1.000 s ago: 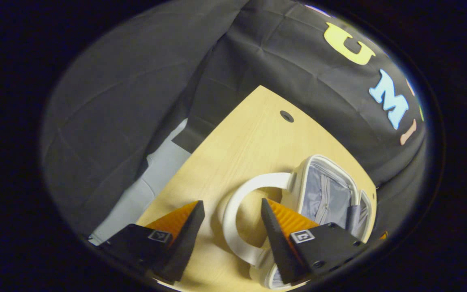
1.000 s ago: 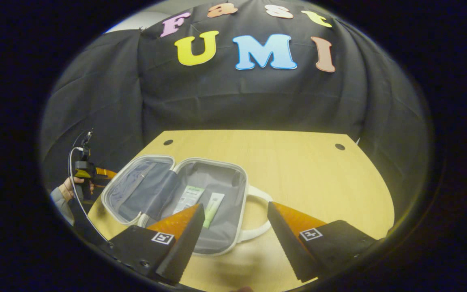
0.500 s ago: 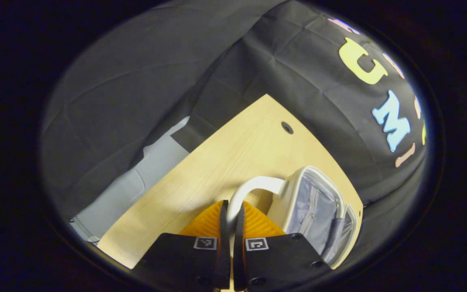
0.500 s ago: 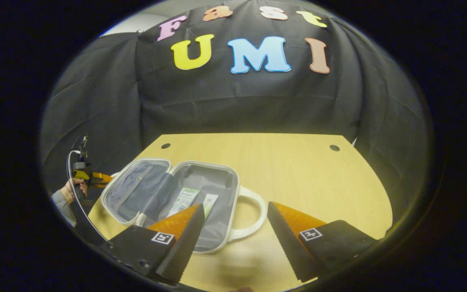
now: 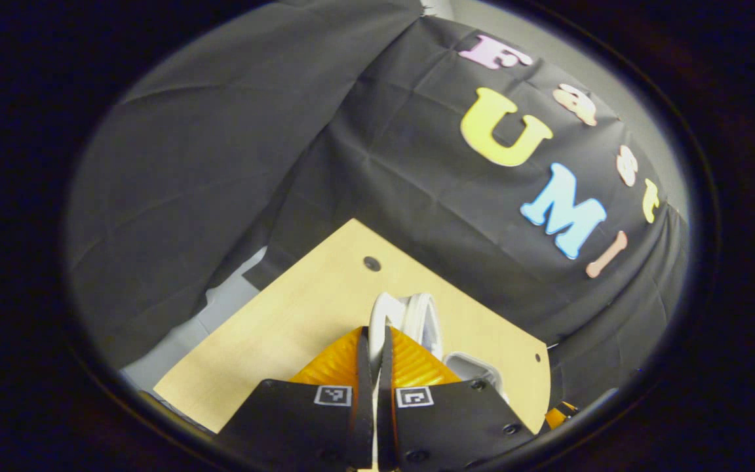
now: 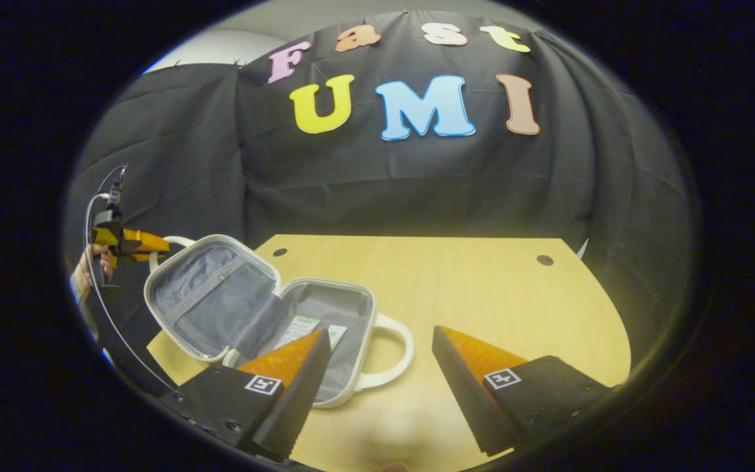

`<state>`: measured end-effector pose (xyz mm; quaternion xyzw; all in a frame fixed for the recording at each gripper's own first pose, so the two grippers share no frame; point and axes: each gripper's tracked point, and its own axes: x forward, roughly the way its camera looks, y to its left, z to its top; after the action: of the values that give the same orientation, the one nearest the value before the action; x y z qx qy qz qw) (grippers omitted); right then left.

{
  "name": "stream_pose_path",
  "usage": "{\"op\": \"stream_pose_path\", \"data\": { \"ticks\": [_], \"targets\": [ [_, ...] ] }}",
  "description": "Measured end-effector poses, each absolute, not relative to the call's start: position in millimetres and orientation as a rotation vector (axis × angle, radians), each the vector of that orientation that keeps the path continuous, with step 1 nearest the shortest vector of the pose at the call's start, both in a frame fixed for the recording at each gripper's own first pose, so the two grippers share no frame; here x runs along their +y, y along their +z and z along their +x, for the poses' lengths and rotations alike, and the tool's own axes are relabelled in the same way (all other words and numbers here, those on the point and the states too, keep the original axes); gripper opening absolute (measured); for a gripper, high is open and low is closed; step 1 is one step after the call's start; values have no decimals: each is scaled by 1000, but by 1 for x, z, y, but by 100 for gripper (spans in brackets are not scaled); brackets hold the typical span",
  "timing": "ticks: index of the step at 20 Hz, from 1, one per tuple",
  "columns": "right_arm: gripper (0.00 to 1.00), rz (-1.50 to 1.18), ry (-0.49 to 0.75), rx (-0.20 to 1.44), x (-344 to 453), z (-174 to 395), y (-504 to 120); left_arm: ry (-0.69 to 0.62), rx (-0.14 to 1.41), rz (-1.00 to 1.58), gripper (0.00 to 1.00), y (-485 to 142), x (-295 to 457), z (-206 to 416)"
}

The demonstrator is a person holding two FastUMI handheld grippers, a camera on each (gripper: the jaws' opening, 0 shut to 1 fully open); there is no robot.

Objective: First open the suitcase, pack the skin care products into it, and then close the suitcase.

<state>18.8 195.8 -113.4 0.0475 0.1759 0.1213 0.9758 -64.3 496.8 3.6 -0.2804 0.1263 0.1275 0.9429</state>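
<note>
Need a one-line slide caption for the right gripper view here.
Open right claw hovers near the white suitcase holding skin care products, while the left claw lifts its lid by the handle.

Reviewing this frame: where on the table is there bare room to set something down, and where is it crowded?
Bare wood runs right of the suitcase, from its white handle to the table edge and back to the wall. The left front is crowded: the raised lid, held up by the left tongs, and packed skin care products.

Light wooden table (image 6: 482,295) with small dark holes (image 6: 544,260), before black cloth wall (image 6: 417,177).
</note>
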Motion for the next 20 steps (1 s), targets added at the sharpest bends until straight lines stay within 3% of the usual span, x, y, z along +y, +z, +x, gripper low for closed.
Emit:
{"op": "stream_pose_path", "data": {
  "ticks": [3, 8, 14, 20],
  "targets": [
    [96, 116, 262, 325, 168, 16, -107, 204, 228, -476, 10, 51, 412, -52],
    [95, 105, 266, 297, 114, 5, -109, 114, 236, -326, 11, 60, 271, -15],
    [95, 91, 280, 300, 70, -18, -116, 23, 293, -264, 10, -1, 146, 14],
    [96, 92, 234, 309, 39, -19, -123, -39, 400, -223, 10, -96, 73, 51]
  ]
}}
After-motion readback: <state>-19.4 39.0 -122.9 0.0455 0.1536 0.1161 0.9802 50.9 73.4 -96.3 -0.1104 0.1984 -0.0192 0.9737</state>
